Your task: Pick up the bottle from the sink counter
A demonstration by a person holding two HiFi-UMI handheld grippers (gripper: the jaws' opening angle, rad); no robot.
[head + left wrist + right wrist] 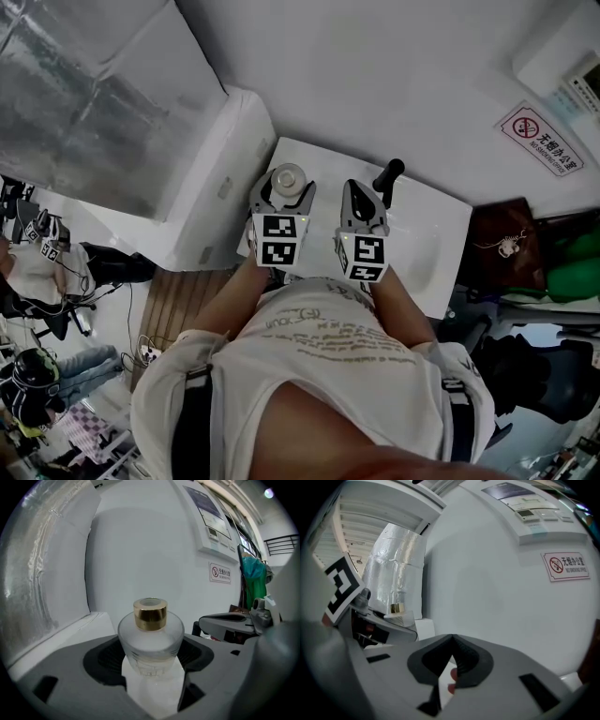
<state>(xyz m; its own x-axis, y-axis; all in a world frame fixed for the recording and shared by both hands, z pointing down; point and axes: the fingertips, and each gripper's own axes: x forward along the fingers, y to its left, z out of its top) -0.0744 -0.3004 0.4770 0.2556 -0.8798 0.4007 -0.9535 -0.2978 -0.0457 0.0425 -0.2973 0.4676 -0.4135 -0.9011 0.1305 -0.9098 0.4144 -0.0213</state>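
1. The left gripper has its jaws clamped on a rounded frosted-glass bottle with a gold collar. The dark ribbed pads press against both sides of the bottle's body.
2. The bottle stands upright between the jaws, with its open gold neck on top. It is above the rear left corner of the white sink tabletop, close to the white wall. No view shows whether its base rests on the tabletop or hangs clear of it.
3. The right gripper has its jaws closed tip to tip, with nothing between them. In the head view it hangs just beside the left gripper, over the tabletop.
4. A black tap lever stands just behind the right gripper.
5. A red-and-white no-smoking sign is on the wall to the right.
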